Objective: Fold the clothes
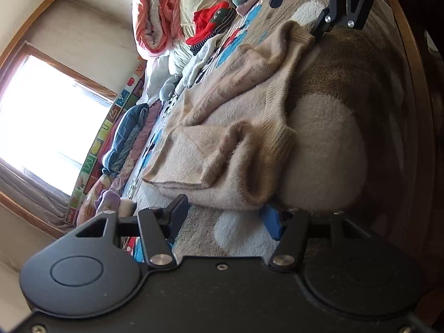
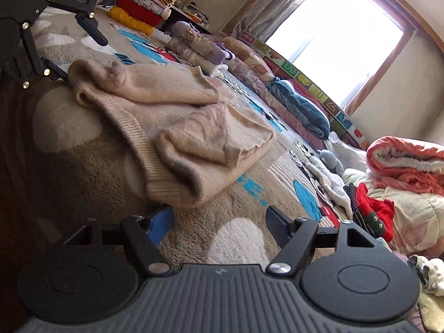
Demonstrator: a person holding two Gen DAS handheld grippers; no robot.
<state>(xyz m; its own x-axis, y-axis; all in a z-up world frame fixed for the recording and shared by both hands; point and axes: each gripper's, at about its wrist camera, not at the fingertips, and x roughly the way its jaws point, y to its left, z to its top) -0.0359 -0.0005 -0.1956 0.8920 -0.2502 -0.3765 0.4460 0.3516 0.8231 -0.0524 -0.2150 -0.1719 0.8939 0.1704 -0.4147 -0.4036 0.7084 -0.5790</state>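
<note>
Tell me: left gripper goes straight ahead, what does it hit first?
Probably the beige sweater: its folded corner lies directly beyond the open left gripper, on the carpet. Depth is uncertain.

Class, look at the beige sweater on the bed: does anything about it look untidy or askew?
Yes. The sweater lies rumpled on the blanket: its sleeves are thrown loosely over the body, and the ribbed hem curls up instead of lying flat. Nothing looks torn.
</note>
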